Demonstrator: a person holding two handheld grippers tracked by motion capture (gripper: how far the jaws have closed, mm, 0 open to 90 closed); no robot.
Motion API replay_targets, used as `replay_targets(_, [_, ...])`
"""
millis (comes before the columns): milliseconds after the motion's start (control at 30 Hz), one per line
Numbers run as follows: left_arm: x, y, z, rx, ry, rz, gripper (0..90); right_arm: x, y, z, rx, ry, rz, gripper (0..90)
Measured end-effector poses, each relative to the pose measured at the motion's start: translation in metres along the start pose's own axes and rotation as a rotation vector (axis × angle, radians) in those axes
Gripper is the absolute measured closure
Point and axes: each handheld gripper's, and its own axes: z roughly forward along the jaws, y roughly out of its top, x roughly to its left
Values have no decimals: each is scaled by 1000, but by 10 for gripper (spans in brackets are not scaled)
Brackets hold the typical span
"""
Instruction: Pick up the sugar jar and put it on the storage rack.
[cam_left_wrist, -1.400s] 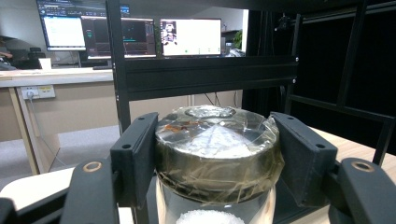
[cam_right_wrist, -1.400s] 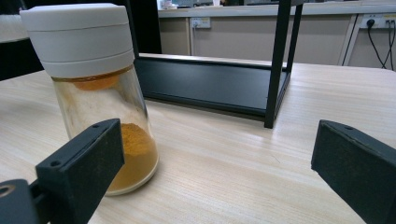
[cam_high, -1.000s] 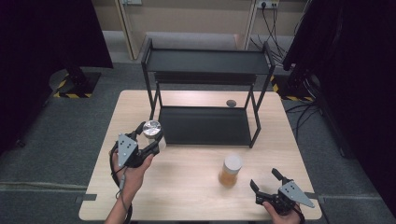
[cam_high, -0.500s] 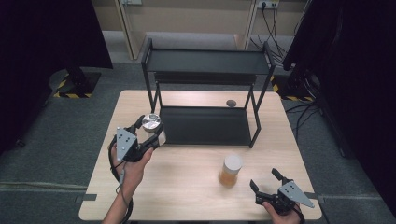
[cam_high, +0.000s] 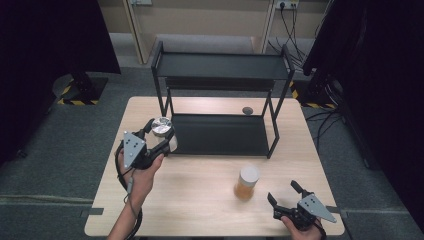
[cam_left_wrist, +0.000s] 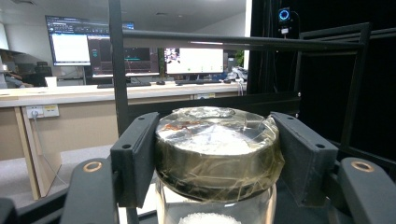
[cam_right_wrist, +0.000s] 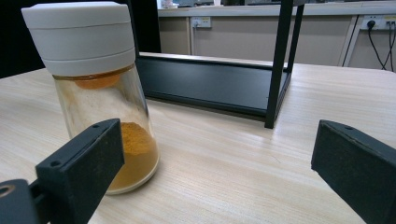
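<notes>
The left gripper (cam_high: 159, 135), clamped on a silver-lidded jar (cam_high: 161, 126), has carried it closer to the black shelf (cam_high: 220, 135); the right gripper (cam_high: 287, 195) rests spread.

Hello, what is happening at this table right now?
A person works with a claw in each hand. The left claw is shut on the silver lid of a glass jar, beside the black rack. The right claw is open, near a jar of orange powder standing on the table.
</notes>
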Motion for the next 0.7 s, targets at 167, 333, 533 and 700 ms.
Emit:
replay_targets(167, [1,4,4,-3,6,4,351,0,0,0,0,0,-6,30])
replay_targets(333, [1,9,6,-13,11,4,351,1,0,0,0,-1,-8,29])
replay_targets(533, [2,17,10,-24,12,8,351,1,0,0,0,-2,-10,29])
replay_targets(700, [1,20,13,-31,14,5,351,1,0,0,0,-2,-11,29])
